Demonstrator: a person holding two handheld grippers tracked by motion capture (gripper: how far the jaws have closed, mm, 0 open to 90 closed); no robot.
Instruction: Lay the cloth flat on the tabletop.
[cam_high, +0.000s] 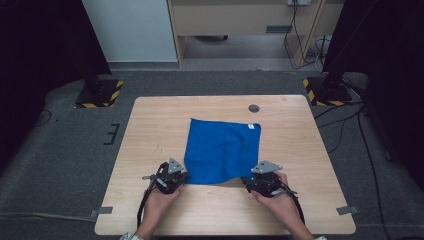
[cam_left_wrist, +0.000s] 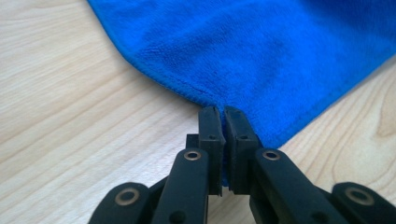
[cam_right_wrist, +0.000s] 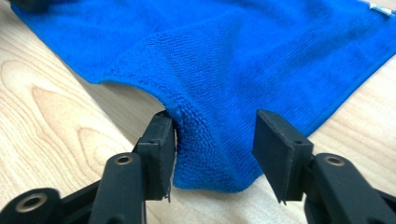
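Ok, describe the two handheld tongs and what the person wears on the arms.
Both the left tongs and the right tongs are black, each topped by a grey three-cornered plate and trailing a black cable toward the person. Up close, the arms carry brass-coloured rivets and end in flat, blocky black pads. A light patterned sleeve cuff shows at the left wrist; its pattern is too small to tell.

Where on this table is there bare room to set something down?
Bare wood runs left of the blue cloth, right of it, and along the far edge of the table near the small round cap. The near edge is crowded: the left gripper and right gripper are at the cloth's near corners.
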